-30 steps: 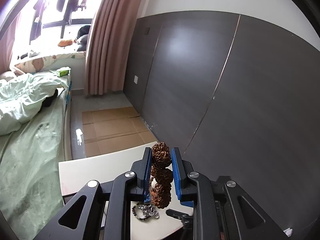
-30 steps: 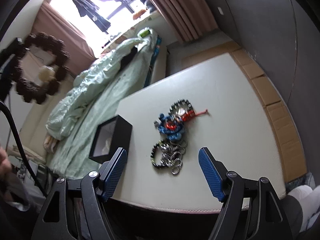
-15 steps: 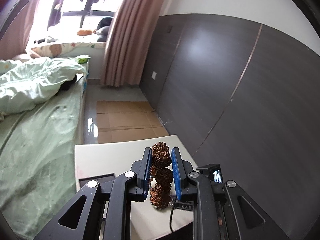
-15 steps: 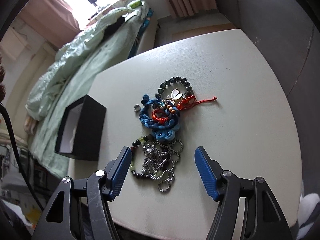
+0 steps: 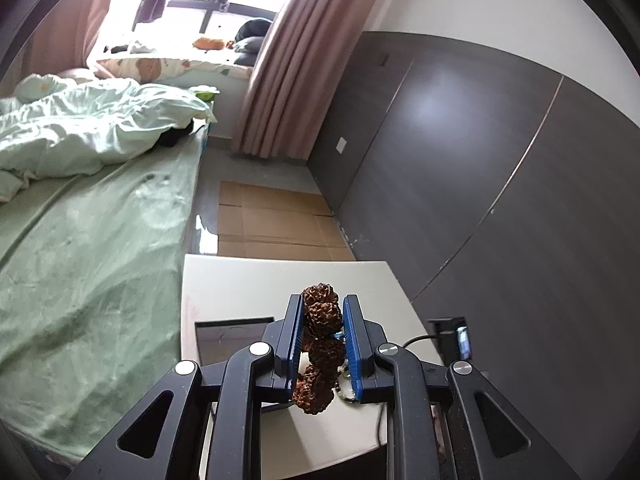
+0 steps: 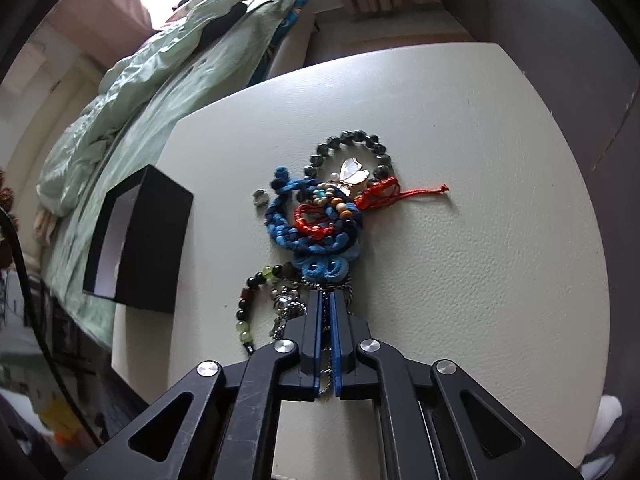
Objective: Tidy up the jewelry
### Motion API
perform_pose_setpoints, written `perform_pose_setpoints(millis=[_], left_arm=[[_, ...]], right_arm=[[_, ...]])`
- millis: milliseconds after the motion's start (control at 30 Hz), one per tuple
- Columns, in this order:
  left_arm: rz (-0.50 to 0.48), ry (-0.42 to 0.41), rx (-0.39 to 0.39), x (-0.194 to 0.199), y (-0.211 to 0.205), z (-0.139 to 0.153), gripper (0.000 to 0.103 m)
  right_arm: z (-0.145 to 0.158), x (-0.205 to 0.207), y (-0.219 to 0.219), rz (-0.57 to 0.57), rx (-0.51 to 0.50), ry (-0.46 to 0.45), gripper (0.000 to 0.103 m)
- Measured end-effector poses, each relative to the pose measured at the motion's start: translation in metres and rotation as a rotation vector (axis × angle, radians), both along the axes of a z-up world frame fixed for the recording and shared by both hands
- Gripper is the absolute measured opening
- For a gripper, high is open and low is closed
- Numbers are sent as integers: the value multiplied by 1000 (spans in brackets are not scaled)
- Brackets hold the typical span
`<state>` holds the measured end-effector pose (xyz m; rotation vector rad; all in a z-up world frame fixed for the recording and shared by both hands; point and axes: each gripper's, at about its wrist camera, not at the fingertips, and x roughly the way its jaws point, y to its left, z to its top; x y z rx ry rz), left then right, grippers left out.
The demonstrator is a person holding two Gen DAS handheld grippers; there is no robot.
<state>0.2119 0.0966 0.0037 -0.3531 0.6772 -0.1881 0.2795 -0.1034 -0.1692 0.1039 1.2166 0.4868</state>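
Observation:
My left gripper [image 5: 322,304] is shut on a bracelet of knobbly brown seed beads [image 5: 320,354], held above the white table [image 5: 260,280]. In the right wrist view, my right gripper [image 6: 327,296] points down at the jewelry pile and is shut on the silver chain [image 6: 285,312], which runs between its blue pads. Just beyond its tips lie a blue braided bracelet [image 6: 316,236], a dark bead bracelet [image 6: 348,138], a red cord piece [image 6: 380,194] and a green-and-black bead strand [image 6: 248,300]. An open black box [image 6: 156,240] stands to the left of the pile.
A small silver ring [image 6: 261,199] lies beside the pile. The black box [image 5: 228,336] also shows under my left gripper. A bed with a green cover [image 5: 80,240] runs along the table's left side. A dark panelled wall [image 5: 500,200] is on the right, and cardboard covers the floor [image 5: 272,220].
My right gripper came down onto the near end of the pile and closed its wide-open jaws on the silver chain. My left gripper moved sideways and lower, still gripping the brown bracelet.

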Motion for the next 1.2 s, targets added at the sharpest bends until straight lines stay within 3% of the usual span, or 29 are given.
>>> perform_pose_setpoints(millis=[233, 433, 600, 867, 1000, 1033, 1067, 1100, 1133, 1167, 1200], left_arm=[[32, 39, -16, 0, 14, -23, 20], [51, 75, -27, 4, 22, -44, 20], [65, 123, -18, 12, 25, -65, 21], [85, 122, -9, 18, 29, -75, 21], [79, 126, -48, 16, 32, -77, 22], [77, 127, -51, 15, 32, -78, 26], [77, 130, -53, 15, 32, -78, 30], [75, 131, -57, 14, 33, -79, 44], [76, 127, -60, 13, 32, -79, 57], [82, 118, -60, 11, 33, -78, 61], [88, 110, -58, 10, 33, -78, 62]], right_arm=[[38, -11, -8, 5, 81, -73, 4], [82, -17, -2, 22, 84, -159, 4], [124, -24, -6, 23, 103, -237, 1], [198, -41, 1, 57, 102, -393, 1], [192, -37, 8, 65, 38, -352, 1], [183, -35, 8, 63, 18, -333, 4], [170, -32, 8, 61, 1, -302, 20], [159, -30, 6, 58, -6, -274, 36], [145, -27, 5, 56, -10, -245, 67], [132, -26, 3, 55, -11, -238, 73], [122, -26, 2, 56, -19, -232, 73]])
